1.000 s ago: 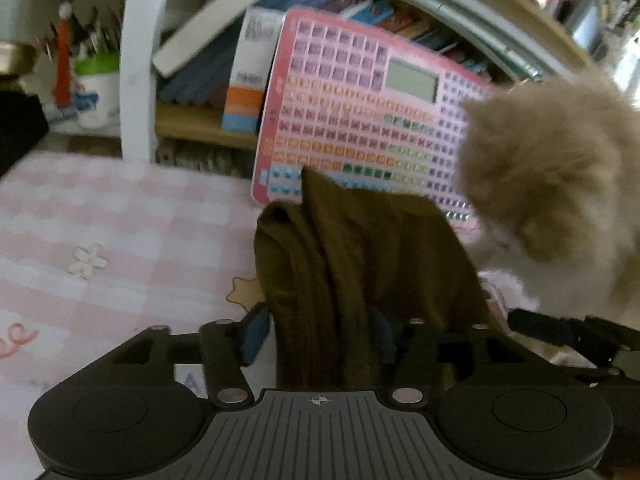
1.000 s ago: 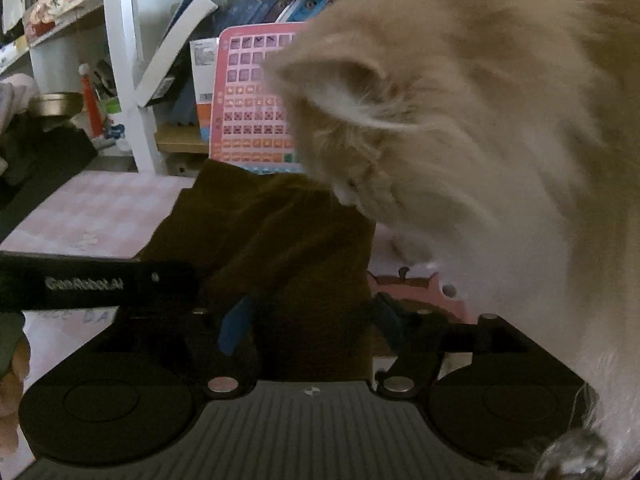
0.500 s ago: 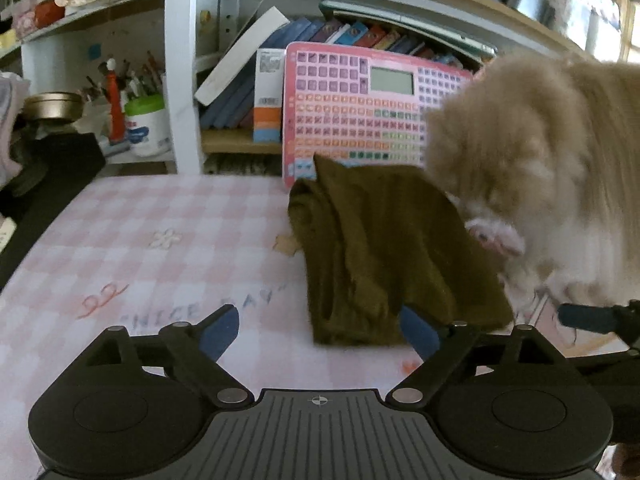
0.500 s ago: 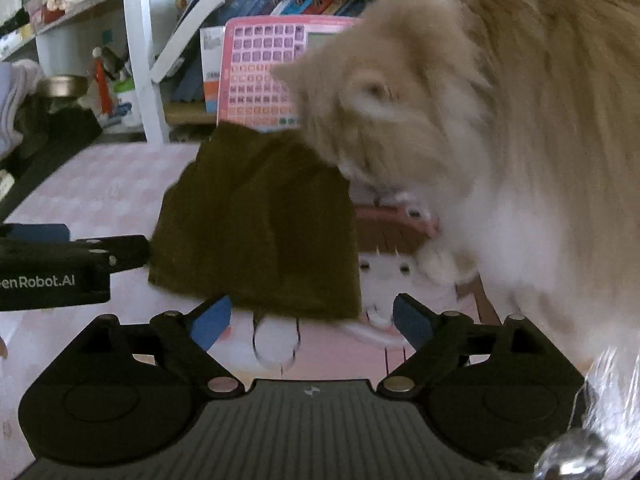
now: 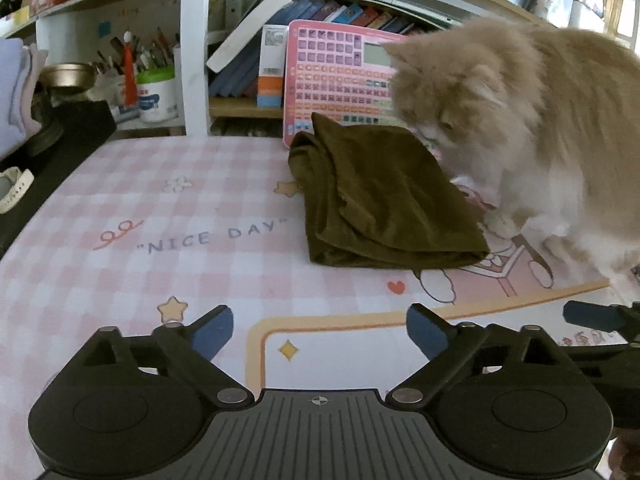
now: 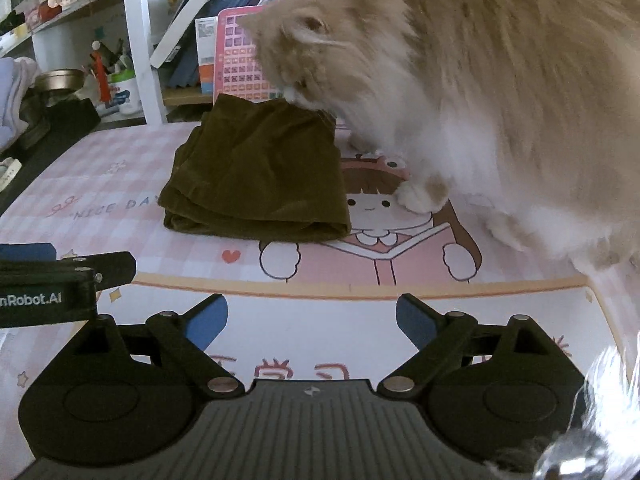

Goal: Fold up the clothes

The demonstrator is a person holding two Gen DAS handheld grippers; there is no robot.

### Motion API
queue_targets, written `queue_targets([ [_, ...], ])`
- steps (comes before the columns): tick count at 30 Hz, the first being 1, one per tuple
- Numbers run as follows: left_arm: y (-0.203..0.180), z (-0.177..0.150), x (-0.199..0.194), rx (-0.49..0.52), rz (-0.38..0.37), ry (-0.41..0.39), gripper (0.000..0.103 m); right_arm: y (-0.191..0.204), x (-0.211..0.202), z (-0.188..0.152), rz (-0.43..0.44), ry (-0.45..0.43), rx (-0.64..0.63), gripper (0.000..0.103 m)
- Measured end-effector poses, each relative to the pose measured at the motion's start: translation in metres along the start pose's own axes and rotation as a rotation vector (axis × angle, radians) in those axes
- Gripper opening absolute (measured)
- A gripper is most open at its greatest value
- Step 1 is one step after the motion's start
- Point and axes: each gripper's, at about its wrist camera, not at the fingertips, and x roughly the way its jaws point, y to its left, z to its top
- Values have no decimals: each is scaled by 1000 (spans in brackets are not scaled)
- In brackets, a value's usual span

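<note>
- Pink checked mat (image 5: 120, 184) with cartoon drawings covers the table, and white shelves full of books (image 5: 256, 60) stand behind it.
- A dark olive-brown velvety garment (image 5: 380, 200) lies folded in a thick bundle in the middle of the mat, just in front of a pink button toy board (image 5: 332, 76).
- A fluffy cream and white cat (image 6: 480, 100) stands on the mat on the right, its nose touching the far edge of the garment.
- The left gripper (image 5: 320, 332) has just been opening its jaws; they stand wide with nothing between them, near the garment but apart from it.
- The right gripper (image 6: 312, 320) has also just been opening; its blue pads (image 6: 208, 320) are spread wide and hold nothing.
- This fold looks finished, and the 2 grippers have let go.
- Next, I think, comes 1 more fold or a new piece of clothing.
- That move needs care, because the cat is so close to the cloth and could paw it or get in the way.
</note>
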Motion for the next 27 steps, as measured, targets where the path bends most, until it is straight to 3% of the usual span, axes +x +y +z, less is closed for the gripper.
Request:
queue_targets([
  [4, -1, -6, -5, -4, 14, 0, 100, 1, -6, -7, -2, -1, 9, 92],
  [12, -4, -9, -4, 38, 110, -12, 103, -5, -12, -11, -35, -12, 32, 93],
  [27, -12, -9, -8, 48, 108, -40, 103, -11, -16, -8, -37, -22, 30, 94],
])
